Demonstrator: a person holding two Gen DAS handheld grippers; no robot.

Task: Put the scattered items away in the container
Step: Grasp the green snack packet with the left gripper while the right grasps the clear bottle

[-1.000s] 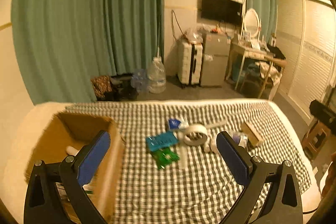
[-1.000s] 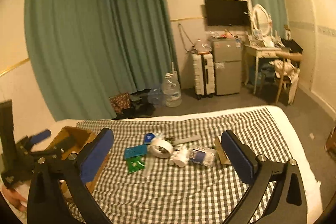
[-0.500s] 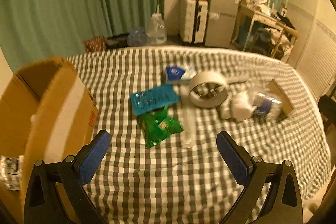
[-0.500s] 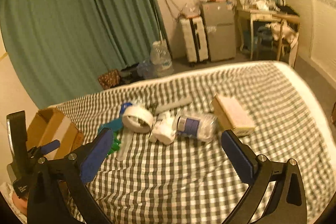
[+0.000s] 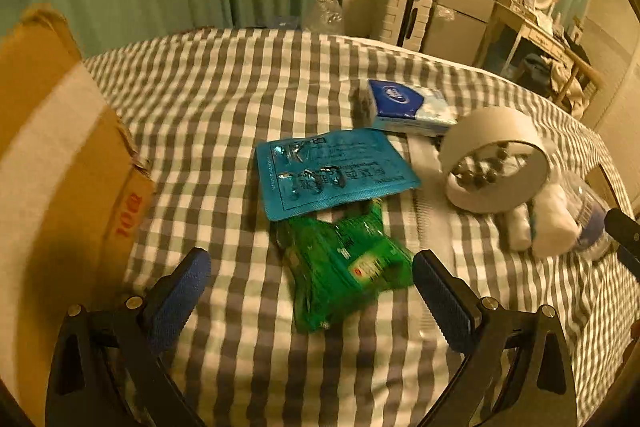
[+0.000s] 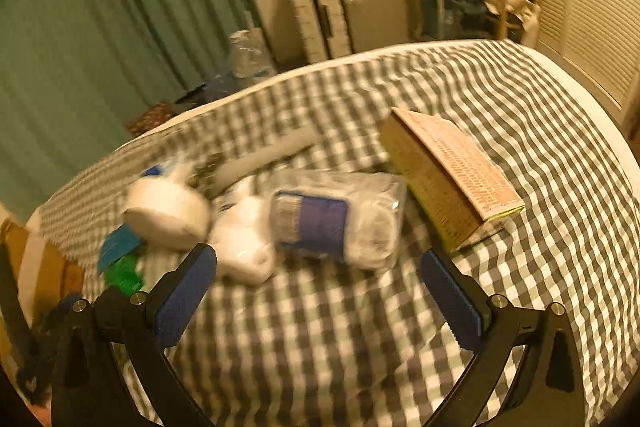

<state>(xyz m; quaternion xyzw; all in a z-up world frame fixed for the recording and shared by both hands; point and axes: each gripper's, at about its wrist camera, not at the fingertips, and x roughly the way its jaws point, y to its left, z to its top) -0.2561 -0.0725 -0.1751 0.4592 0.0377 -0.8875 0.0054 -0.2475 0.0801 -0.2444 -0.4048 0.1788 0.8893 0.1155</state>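
Scattered items lie on a checked bed. In the left wrist view, my left gripper [image 5: 312, 279] is open and empty, just above a green packet [image 5: 344, 267]. Beyond it lie a blue blister pack [image 5: 332, 171], a blue tissue pack [image 5: 408, 107] and a white tape roll [image 5: 492, 159]. The cardboard box [image 5: 52, 163] stands at the left. In the right wrist view, my right gripper [image 6: 320, 287] is open and empty, close before a clear bag with a blue label [image 6: 340, 223] and a white bundle [image 6: 244, 247]. A tan carton [image 6: 448, 179] lies to the right.
A grey tube [image 6: 260, 159] lies behind the pile. The tape roll [image 6: 168, 215] and the box [image 6: 40, 267] show at the left of the right wrist view. A suitcase [image 5: 404, 11], fridge and desk stand beyond the bed.
Both grippers have moved forward and down toward the bed. The items now fill much more of each view. Both stay open.
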